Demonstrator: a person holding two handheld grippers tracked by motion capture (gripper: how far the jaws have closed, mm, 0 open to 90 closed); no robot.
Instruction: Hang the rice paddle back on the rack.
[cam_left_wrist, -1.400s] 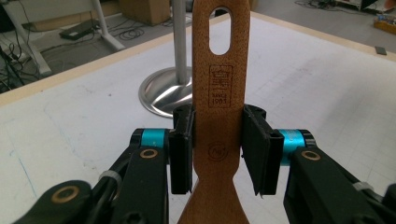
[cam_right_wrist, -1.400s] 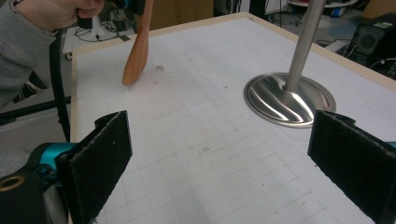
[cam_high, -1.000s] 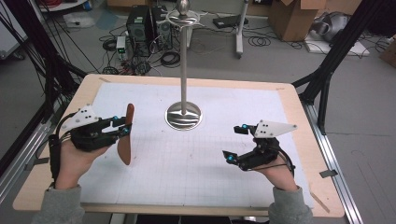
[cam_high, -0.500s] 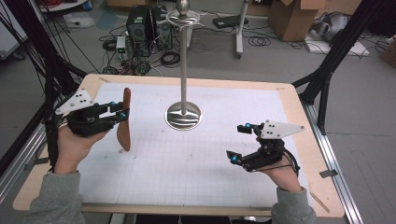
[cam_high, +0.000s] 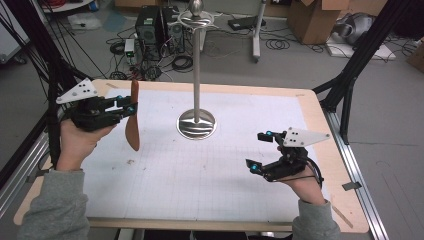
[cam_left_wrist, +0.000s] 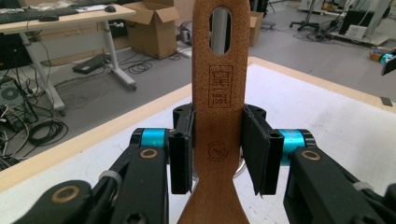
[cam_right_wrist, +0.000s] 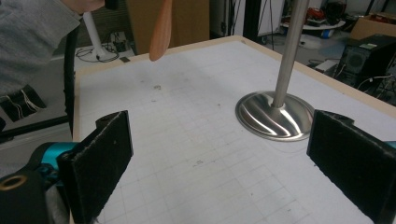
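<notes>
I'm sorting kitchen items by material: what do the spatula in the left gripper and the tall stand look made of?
The spatula looks like matte brown wood or wood composite: speckled grain, with a stamped logo. The stand looks like polished metal, probably steel: its round base mirrors light in bright streaks.

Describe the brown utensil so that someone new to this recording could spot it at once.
Start at the steel stand in the middle of the white table, then look left to the left gripper. The wooden spatula is clamped there, upright and clear of the table. It is brown and flat, with a slot near one end.
</notes>
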